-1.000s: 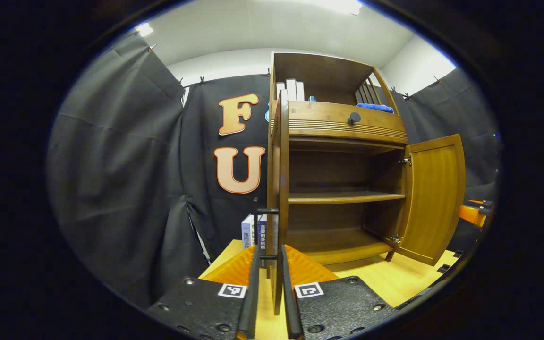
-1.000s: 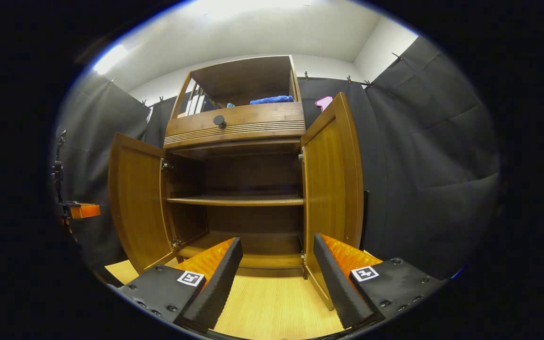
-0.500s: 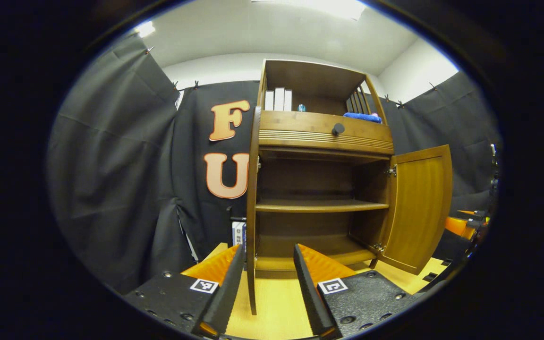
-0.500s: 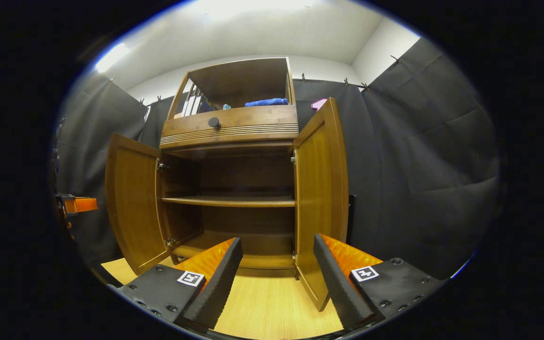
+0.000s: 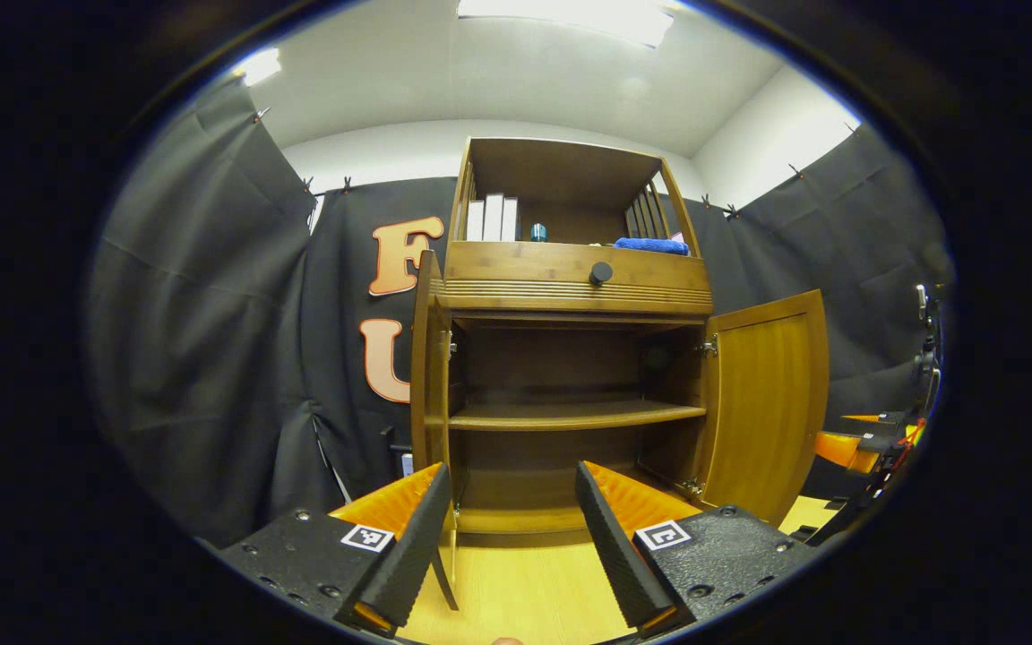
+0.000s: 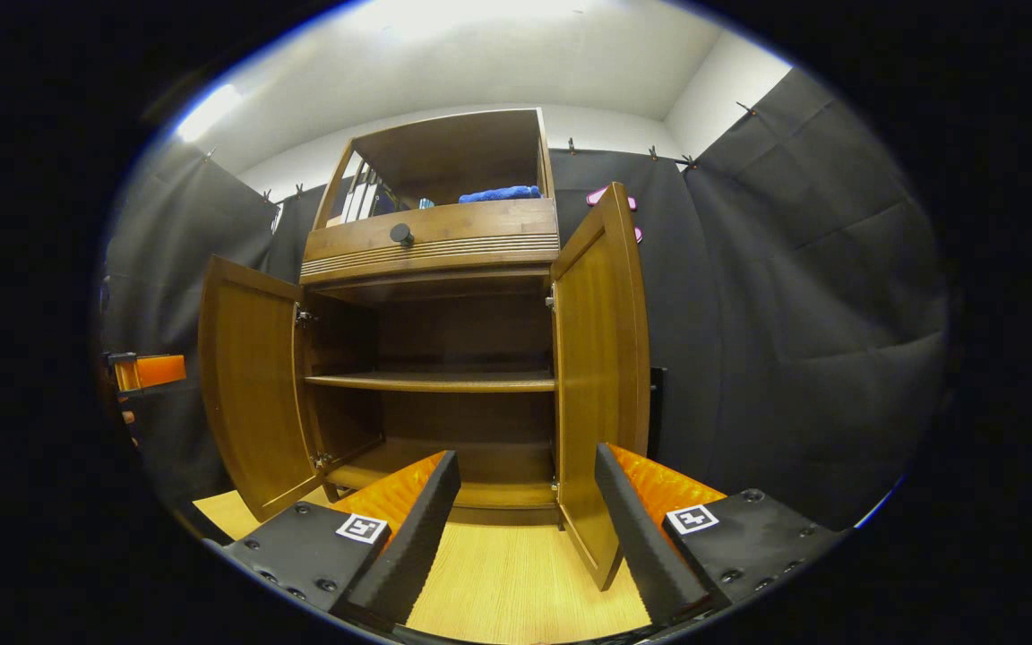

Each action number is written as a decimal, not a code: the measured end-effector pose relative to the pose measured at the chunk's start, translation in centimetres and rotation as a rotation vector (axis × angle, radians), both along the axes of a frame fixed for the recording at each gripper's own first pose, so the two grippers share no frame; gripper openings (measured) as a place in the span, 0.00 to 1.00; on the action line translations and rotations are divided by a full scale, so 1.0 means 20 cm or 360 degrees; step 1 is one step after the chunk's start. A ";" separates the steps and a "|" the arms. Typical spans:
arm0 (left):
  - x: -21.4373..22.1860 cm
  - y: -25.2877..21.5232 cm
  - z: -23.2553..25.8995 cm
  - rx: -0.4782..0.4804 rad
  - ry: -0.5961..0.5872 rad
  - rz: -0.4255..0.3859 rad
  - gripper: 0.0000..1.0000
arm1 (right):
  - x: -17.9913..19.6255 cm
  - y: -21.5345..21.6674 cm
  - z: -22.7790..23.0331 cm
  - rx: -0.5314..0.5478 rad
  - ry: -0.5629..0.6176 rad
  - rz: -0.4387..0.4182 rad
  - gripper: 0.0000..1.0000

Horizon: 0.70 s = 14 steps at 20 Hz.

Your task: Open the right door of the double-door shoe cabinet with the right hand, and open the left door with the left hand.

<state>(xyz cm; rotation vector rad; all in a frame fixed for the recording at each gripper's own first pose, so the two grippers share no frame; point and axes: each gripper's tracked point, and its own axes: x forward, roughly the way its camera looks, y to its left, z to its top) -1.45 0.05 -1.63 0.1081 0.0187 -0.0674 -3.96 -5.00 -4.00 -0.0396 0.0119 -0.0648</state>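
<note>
The wooden shoe cabinet [image 5: 570, 287] stands with both doors swung open. In the left gripper view its left door [image 5: 431, 385] is edge-on, just beyond my left fingertips, and its right door [image 5: 762, 403] hangs wide. My left gripper [image 5: 511, 555] is open with nothing between its fingers. In the right gripper view the right door [image 6: 601, 385] stands just ahead of my open right gripper [image 6: 525, 537], and the left door [image 6: 252, 385] opens to the far side. The other gripper's orange body [image 6: 144, 369] shows at the left edge.
An inner shelf [image 5: 570, 414] crosses the bare cabinet interior. Above sits a drawer with a black knob [image 5: 601, 273], then books [image 5: 491, 219] and a blue cloth [image 5: 650, 245] on the top shelf. Light wooden floor [image 6: 516, 582] lies in front.
My left gripper went from shut on the left door's edge to open, then drew back from the cabinet. The right gripper has barely moved and stays open.
</note>
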 end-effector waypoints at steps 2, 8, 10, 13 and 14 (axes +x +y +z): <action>0.01 -0.02 -0.01 -0.0010 0.0007 -0.0002 0.87 | -0.01 -0.02 0.00 0.0001 -0.0003 -0.0005 0.98; 0.04 -0.04 -0.02 -0.0026 0.0014 0.0016 0.88 | -0.03 -0.07 0.00 0.0012 -0.0008 -0.0030 0.98; 0.04 -0.04 -0.02 -0.0027 0.0012 0.0017 0.88 | -0.03 -0.09 0.00 0.0012 -0.0011 -0.0038 0.98; 0.03 -0.05 -0.03 -0.0029 0.0017 0.0011 0.89 | -0.04 -0.10 0.00 0.0010 -0.0017 -0.0050 0.98; 0.03 -0.05 -0.03 -0.0030 0.0018 0.0007 0.89 | -0.05 -0.11 0.01 0.0011 -0.0019 -0.0051 0.98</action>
